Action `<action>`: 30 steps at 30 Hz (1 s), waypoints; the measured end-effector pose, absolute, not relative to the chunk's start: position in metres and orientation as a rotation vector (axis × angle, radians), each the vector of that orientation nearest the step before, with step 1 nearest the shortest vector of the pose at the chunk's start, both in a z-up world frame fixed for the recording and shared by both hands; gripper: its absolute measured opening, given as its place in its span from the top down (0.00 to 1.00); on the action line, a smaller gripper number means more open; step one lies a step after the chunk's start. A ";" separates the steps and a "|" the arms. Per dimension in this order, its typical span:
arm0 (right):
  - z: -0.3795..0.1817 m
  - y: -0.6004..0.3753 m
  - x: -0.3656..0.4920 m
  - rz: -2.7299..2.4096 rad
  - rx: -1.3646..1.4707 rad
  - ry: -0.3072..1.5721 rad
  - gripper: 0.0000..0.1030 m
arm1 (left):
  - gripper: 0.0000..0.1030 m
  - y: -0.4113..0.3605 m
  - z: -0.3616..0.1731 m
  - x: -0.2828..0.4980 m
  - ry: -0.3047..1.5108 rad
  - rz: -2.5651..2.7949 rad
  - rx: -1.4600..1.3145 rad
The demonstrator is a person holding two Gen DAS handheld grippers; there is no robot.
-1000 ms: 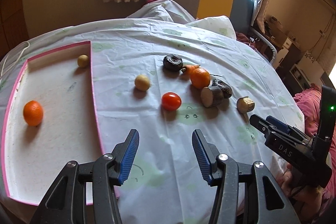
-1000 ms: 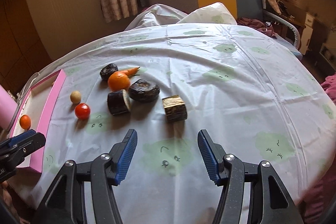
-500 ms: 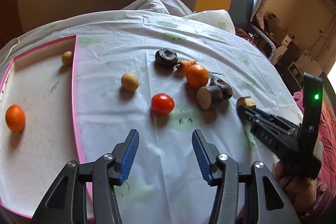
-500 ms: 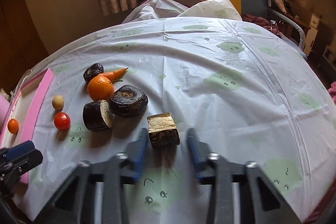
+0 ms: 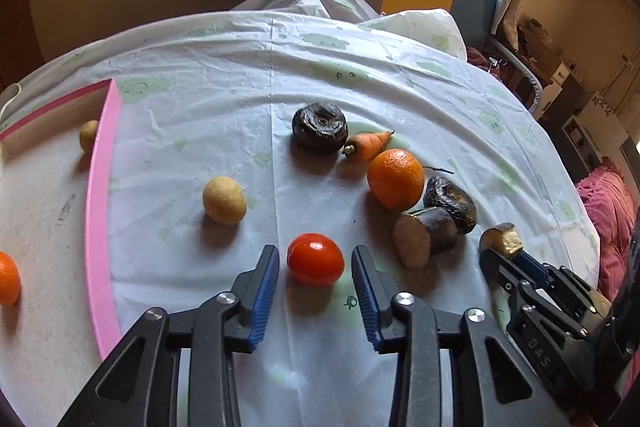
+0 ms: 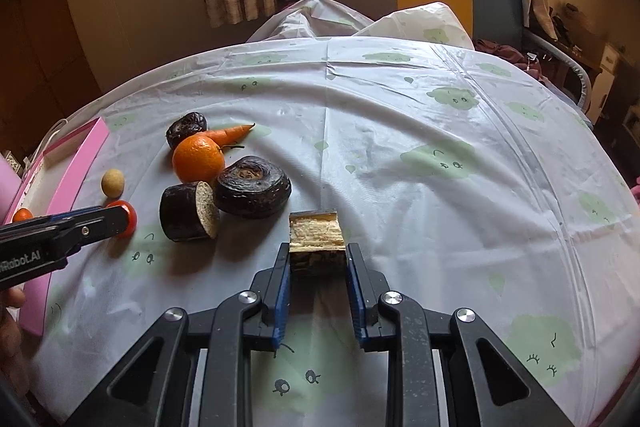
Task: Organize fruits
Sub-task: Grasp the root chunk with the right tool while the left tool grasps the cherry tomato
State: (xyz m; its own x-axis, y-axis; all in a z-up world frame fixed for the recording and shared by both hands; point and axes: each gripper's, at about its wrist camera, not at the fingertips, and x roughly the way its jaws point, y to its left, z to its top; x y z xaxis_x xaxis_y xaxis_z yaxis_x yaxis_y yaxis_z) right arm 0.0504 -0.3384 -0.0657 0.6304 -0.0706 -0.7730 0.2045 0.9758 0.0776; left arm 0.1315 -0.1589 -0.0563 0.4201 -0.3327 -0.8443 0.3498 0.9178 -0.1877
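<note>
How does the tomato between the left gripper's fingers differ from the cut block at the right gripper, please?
The tomato is round, smooth and red; the block is squarish, dark-skinned with a pale cut face. The left gripper stands open around the tomato with gaps either side; the right gripper has its fingers against the block. Both rest on the tablecloth.

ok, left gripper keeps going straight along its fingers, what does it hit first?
The tomato. It already sits between the open fingers of the left gripper, with a gap on each side, so the gripper would meet it almost at once. Beyond it the tablecloth looks free, though depth is unclear.
</note>
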 end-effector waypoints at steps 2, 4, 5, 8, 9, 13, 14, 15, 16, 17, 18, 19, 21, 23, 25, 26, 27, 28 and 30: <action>-0.066 -0.338 0.050 -0.159 0.165 0.874 0.75 | 0.72 -0.159 -0.060 0.130 1.051 -0.435 0.020; -0.066 -0.338 0.050 -0.160 0.166 0.872 0.75 | 0.72 -0.158 -0.059 0.126 1.033 -0.444 0.028; -0.066 -0.338 0.050 -0.162 0.163 0.871 0.75 | 0.72 -0.156 -0.059 0.124 1.029 -0.444 0.024; -0.066 -0.337 0.050 -0.166 0.160 0.873 0.75 | 0.72 -0.148 -0.052 0.116 1.014 -0.435 0.012; -0.066 -0.337 0.050 -0.166 0.159 0.874 0.75 | 0.72 -0.146 -0.048 0.113 1.007 -0.428 0.010; -0.066 -0.337 0.050 -0.165 0.157 0.875 0.75 | 0.72 -0.133 -0.033 0.098 0.970 -0.407 0.014; -0.066 -0.337 0.050 -0.165 0.155 0.876 0.75 | 0.72 -0.129 -0.029 0.094 0.961 -0.396 0.014; -0.066 -0.337 0.050 -0.165 0.153 0.876 0.75 | 0.72 -0.124 -0.025 0.091 0.949 -0.385 0.015; -0.066 -0.338 0.050 -0.164 0.152 0.876 0.75 | 0.72 -0.120 -0.022 0.088 0.938 -0.372 0.018; -0.067 -0.337 0.050 -0.164 0.150 0.875 0.75 | 0.72 -0.115 -0.019 0.085 0.930 -0.363 0.017; -0.066 -0.337 0.050 -0.164 0.148 0.876 0.75 | 0.72 -0.110 -0.016 0.083 0.925 -0.355 0.012; -0.067 -0.337 0.050 -0.164 0.146 0.877 0.75 | 0.72 -0.104 -0.014 0.082 0.919 -0.343 0.007; -0.067 -0.336 0.050 -0.165 0.139 0.878 0.75 | 0.72 -0.091 -0.009 0.078 0.906 -0.317 -0.006; -0.067 -0.336 0.050 -0.164 0.132 0.880 0.75 | 0.72 -0.078 -0.006 0.077 0.898 -0.290 -0.014; -0.066 -0.336 0.050 -0.162 0.129 0.882 0.75 | 0.72 -0.064 -0.004 0.075 0.889 -0.259 -0.022; -0.066 -0.336 0.050 -0.162 0.127 0.883 0.75 | 0.72 -0.057 -0.004 0.075 0.886 -0.241 -0.027; -0.066 -0.335 0.050 -0.163 0.124 0.885 0.75 | 0.72 -0.050 -0.005 0.075 0.888 -0.223 -0.035; -0.066 -0.335 0.050 -0.163 0.122 0.888 0.75 | 0.72 -0.042 -0.006 0.075 0.892 -0.206 -0.044; -0.065 -0.336 0.051 -0.164 0.124 0.893 0.75 | 0.72 -0.028 -0.009 0.076 0.894 -0.171 -0.061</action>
State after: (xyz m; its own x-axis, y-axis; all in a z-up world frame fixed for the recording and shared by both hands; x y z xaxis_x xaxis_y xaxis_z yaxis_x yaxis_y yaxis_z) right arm 0.0510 -0.3358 -0.0650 0.6156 -0.0908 -0.7828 0.1937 0.9803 0.0387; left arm 0.0758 -0.0281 -0.0090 0.6140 -0.1740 -0.7699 0.1227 0.9846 -0.1246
